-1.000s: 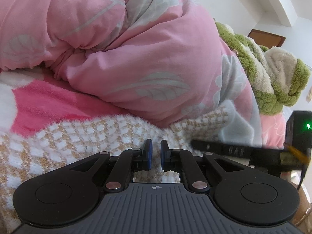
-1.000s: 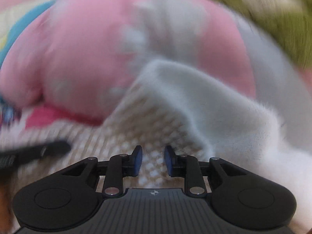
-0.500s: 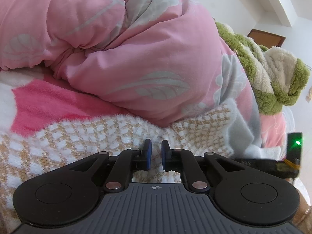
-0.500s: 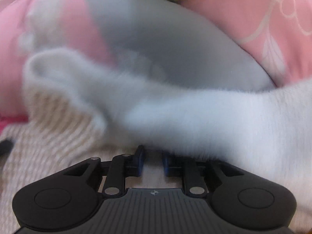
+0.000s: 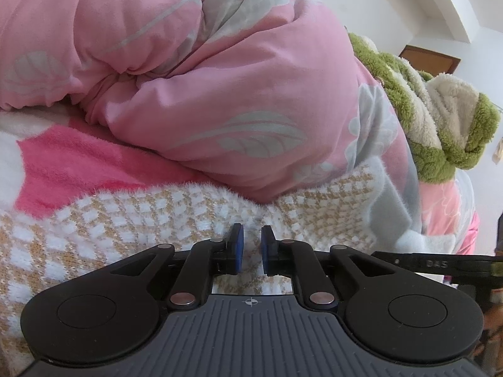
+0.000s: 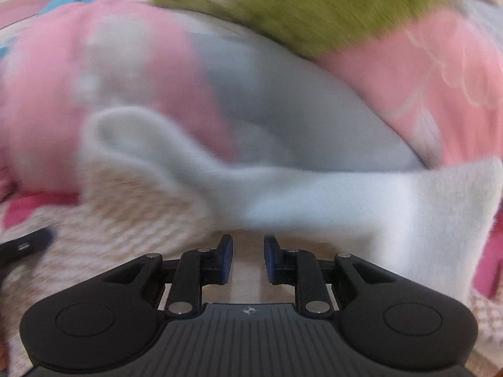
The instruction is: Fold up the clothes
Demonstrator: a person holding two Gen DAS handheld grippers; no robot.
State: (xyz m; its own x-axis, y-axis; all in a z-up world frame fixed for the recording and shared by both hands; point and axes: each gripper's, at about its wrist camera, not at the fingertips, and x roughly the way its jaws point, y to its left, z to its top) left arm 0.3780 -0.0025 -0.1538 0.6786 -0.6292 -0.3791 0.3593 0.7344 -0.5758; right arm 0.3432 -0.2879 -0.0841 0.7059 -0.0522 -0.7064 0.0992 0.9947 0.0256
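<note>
Here, in the left wrist view, the sweater (image 5: pixel 132 220) lies spread low across the bed, a fuzzy knit checked in tan and white, with a plain white fleecy edge turned up at its right end. It sits on a pink and white plush blanket (image 5: pixel 63 163) and its far edge presses against a puffy pink quilt (image 5: pixel 220 88) printed with grey leaves. A shaggy green and cream throw (image 5: pixel 440 106) is heaped behind the quilt. The left gripper (image 5: pixel 250 248) hovers low over the knit, its blue-padded jaws a narrow gap apart with nothing clamped between them. The right tool's black finger (image 5: pixel 440 264) shows at the right edge.

Now the right wrist view, blurred by motion: the right gripper (image 6: pixel 248 259) has its jaws parted, nothing gripped, over the sweater (image 6: pixel 132 220). The white fleecy side (image 6: pixel 377 207) is folded over in a soft rounded roll just ahead of the tips. Pink quilt (image 6: pixel 94 78) and green throw (image 6: pixel 314 9) fill the background.
</note>
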